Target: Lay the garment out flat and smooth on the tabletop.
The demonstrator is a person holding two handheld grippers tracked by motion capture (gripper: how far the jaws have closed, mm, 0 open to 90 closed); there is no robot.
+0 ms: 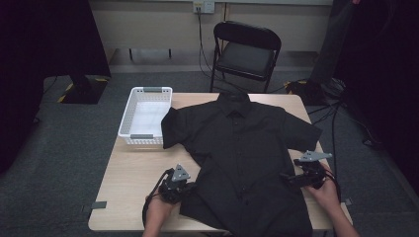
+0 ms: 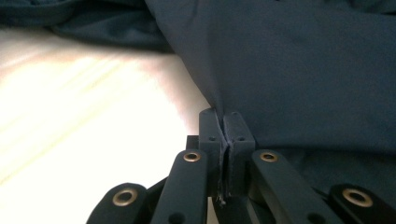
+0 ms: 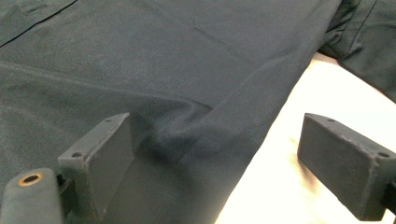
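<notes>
A black short-sleeved shirt (image 1: 242, 148) lies spread flat on the wooden table (image 1: 133, 182), collar toward the far edge. My left gripper (image 1: 190, 186) is at the shirt's left side hem. In the left gripper view the left gripper (image 2: 226, 126) is shut, with a fold of the shirt (image 2: 303, 70) pinched between its pads. My right gripper (image 1: 285, 177) sits at the shirt's right side hem. In the right gripper view the right gripper (image 3: 219, 149) stands open, and the edge of the shirt (image 3: 140, 60) bunches up between its jaws without being pressed.
A white plastic basket (image 1: 129, 106) stands at the table's far left corner, touching the shirt's left sleeve. A black folding chair (image 1: 245, 52) stands beyond the far edge. Bare tabletop lies left of the shirt.
</notes>
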